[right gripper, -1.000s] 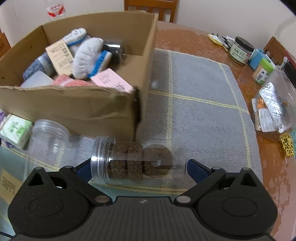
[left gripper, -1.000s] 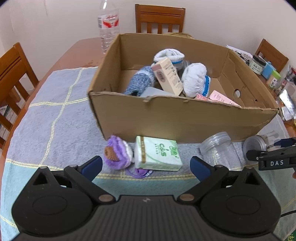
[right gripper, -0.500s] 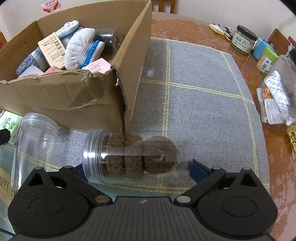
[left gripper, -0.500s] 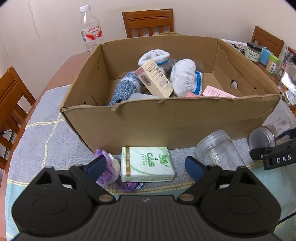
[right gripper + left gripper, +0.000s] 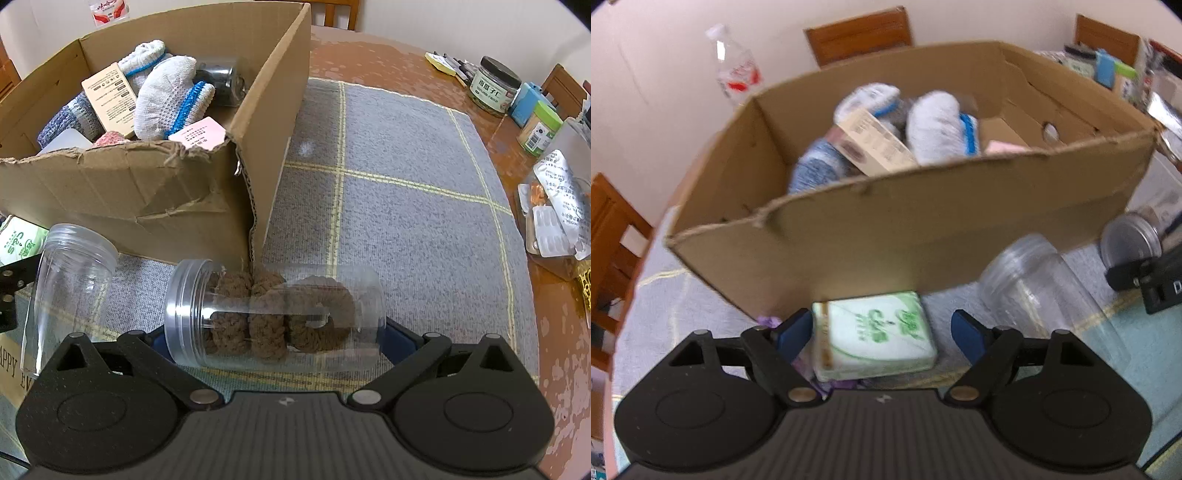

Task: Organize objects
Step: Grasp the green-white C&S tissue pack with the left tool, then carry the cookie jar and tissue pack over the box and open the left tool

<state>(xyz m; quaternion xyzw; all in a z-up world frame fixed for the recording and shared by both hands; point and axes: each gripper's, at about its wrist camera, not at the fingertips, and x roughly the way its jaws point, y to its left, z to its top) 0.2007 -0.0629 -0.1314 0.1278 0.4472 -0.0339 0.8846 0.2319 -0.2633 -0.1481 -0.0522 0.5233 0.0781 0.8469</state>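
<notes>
A cardboard box (image 5: 923, 229) holds rolled socks, small cartons and a dark jar; it also shows in the right wrist view (image 5: 129, 192). My left gripper (image 5: 875, 332) is open around a green-and-white tissue pack (image 5: 873, 338) on the cloth in front of the box. A purple knitted item (image 5: 768, 321) peeks out by the left finger. My right gripper (image 5: 273, 332) is shut on a clear lidded jar with brown knitted rings (image 5: 273, 317), held sideways above the cloth. An empty clear jar (image 5: 70, 284) lies between the grippers, also in the left wrist view (image 5: 1034, 291).
A grey checked cloth (image 5: 406, 221) covers the wooden table. Jars, a blue box and blister packs (image 5: 554, 206) crowd the right edge. A water bottle (image 5: 738, 70) stands behind the box. Wooden chairs (image 5: 860, 33) ring the table.
My left gripper has moved forward and down, so the tissue pack now sits between its fingers. My right gripper has lifted the jar of rings slightly and drawn back.
</notes>
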